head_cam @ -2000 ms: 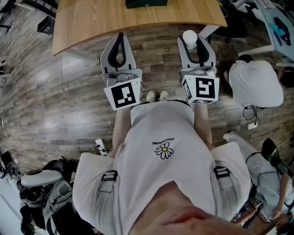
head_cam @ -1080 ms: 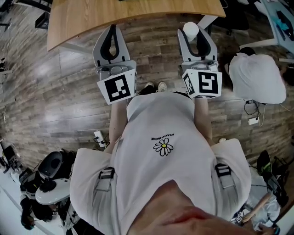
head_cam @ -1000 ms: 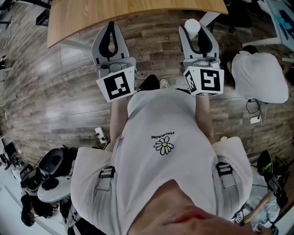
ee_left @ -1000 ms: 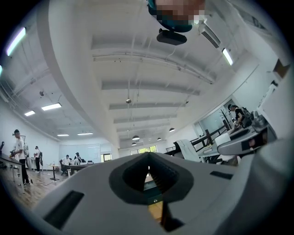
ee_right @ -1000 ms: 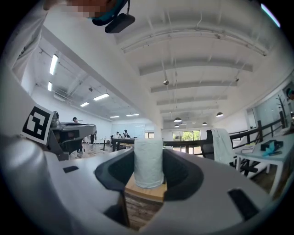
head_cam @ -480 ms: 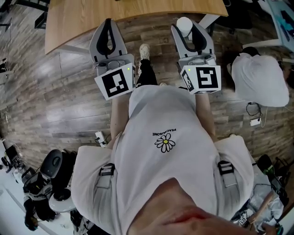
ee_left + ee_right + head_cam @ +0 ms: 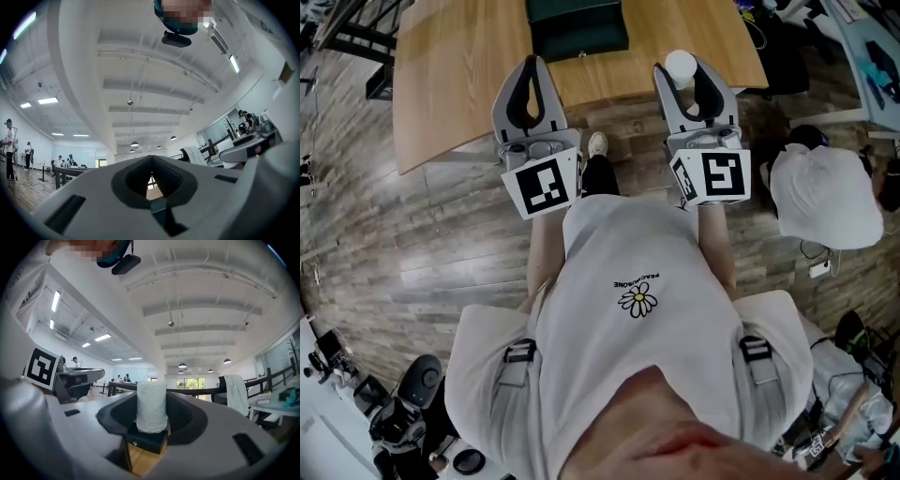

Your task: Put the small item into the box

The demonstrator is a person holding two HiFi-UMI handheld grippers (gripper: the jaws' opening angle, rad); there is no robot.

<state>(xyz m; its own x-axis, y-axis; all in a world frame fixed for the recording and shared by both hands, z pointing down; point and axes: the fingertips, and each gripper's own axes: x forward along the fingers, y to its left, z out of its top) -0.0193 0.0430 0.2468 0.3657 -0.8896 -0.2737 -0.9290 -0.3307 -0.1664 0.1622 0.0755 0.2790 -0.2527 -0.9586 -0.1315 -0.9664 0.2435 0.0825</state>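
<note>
A white paper-wrapped roll (image 7: 681, 64) stands upright between the jaws of my right gripper (image 7: 684, 73), which is shut on it just over the near edge of the wooden table (image 7: 459, 66). The right gripper view shows the roll (image 7: 151, 404) pinched in the right gripper (image 7: 152, 420), with the dark green box (image 7: 147, 440) right behind it. In the head view that box (image 7: 577, 23) sits at the table's far middle. My left gripper (image 7: 532, 64) is shut on nothing, level with the right one at the table's edge. In its own view the left gripper (image 7: 151, 160) has its tips together.
A person in a white cap (image 7: 825, 192) sits close on the right, over wood-plank floor (image 7: 412, 244). My own shoe (image 7: 597, 145) shows between the grippers. Dark equipment (image 7: 417, 403) lies at the lower left. Another desk (image 7: 872, 47) stands at the upper right.
Both grippers have moved forward from over the floor to the table's near edge. The dark green box has come into view. The roll stays in the right gripper.
</note>
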